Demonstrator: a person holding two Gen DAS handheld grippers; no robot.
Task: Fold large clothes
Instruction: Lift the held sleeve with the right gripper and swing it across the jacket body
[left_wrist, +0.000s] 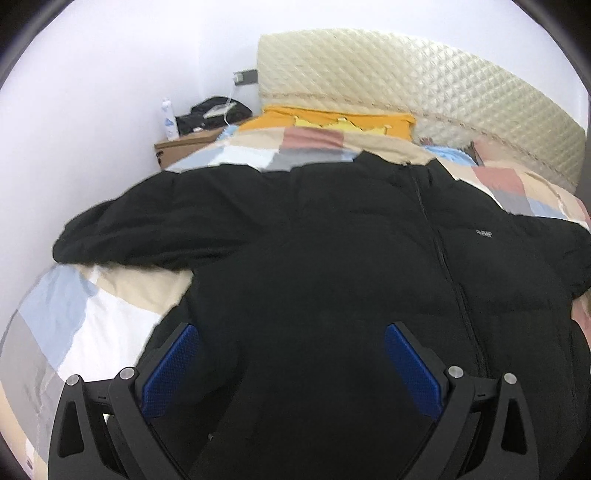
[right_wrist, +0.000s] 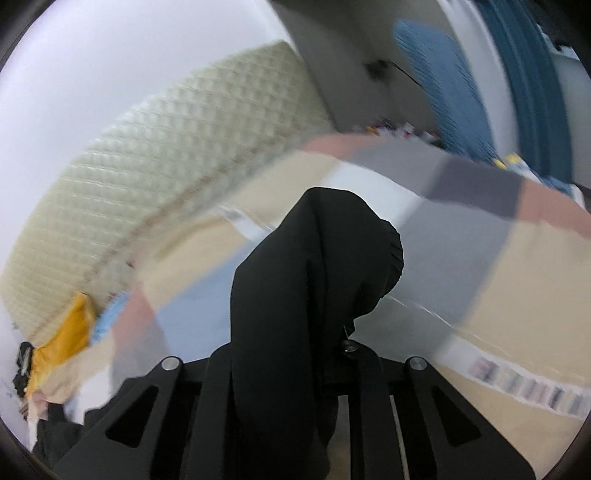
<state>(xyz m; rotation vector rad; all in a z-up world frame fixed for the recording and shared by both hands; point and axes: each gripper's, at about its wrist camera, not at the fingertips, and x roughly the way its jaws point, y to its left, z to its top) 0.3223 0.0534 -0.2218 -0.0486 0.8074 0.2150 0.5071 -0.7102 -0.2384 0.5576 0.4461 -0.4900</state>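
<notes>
- Your left gripper (left_wrist: 291, 354) hangs over the black jacket (left_wrist: 332, 258) with its blue pads spread wide; nothing but jacket lies between them.
- Along the left edge of the bed (left_wrist: 74, 317), bare patchwork cover lies beside the jacket's outstretched sleeve (left_wrist: 122, 236), with the white wall close behind it.
- Toward the head of the bed, the quilted headboard (left_wrist: 424, 92) stands across the way, with an orange pillow (left_wrist: 332, 118) before it.
- At the head-left corner, a nightstand (left_wrist: 184, 144) carries a bottle (left_wrist: 169, 120) and dark clutter.
- Your right gripper (right_wrist: 291, 369) is filled by a black sleeve (right_wrist: 314, 266); beyond it the patchwork cover lies open to the bed's far edge.
</notes>
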